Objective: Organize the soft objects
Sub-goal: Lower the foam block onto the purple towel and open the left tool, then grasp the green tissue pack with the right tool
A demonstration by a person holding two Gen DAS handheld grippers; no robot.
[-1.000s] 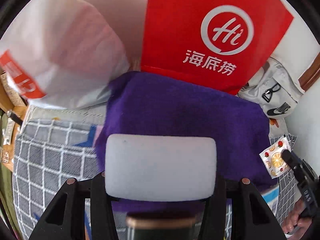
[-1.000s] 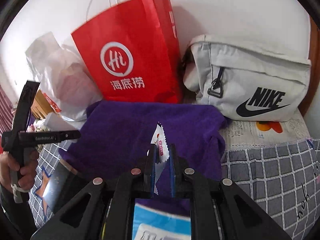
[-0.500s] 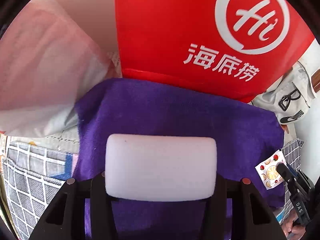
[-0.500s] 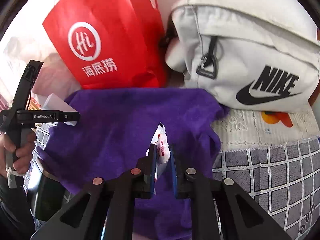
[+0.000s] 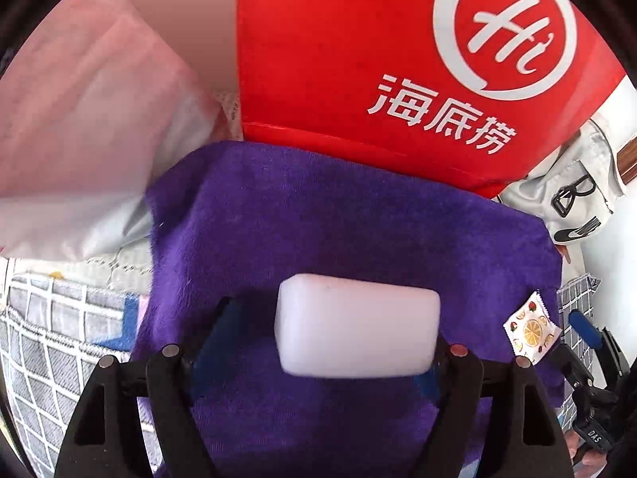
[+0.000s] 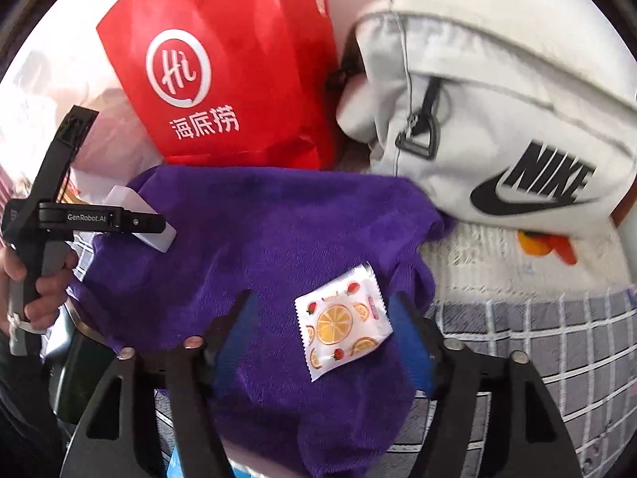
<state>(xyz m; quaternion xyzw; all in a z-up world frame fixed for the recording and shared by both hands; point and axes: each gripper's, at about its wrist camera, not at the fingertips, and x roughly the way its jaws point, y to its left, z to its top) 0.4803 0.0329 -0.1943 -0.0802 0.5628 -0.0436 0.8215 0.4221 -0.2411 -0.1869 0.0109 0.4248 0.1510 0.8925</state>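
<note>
A purple towel (image 5: pixel 358 231) is spread over the checked bedding. A white foam block (image 5: pixel 356 326) lies on it between the fingers of my left gripper (image 5: pixel 330 338). Those jaws are opening: the left pad stands clear of the block and the right pad sits just beside it. A square sachet printed with orange slices (image 6: pixel 344 322) lies flat on the towel (image 6: pixel 258 239) between the blue pads of my right gripper (image 6: pixel 322 314), whose jaws are opening too, touching nothing. The same sachet (image 5: pixel 531 328) appears at the towel's right edge in the left wrist view.
A red paper bag (image 6: pixel 223 67) and a white Nike bag (image 6: pixel 497 127) stand behind the towel against the wall. A translucent plastic bag (image 5: pixel 87 131) sits at the back left. Grey checked bedding (image 6: pixel 557 342) spreads out to the right. A person's hand (image 6: pixel 47 279) holds the left tool.
Both grippers have opened wide. The foam block has come free of the left pads, and the sachet has dropped from upright between the right pads to flat on the towel.
</note>
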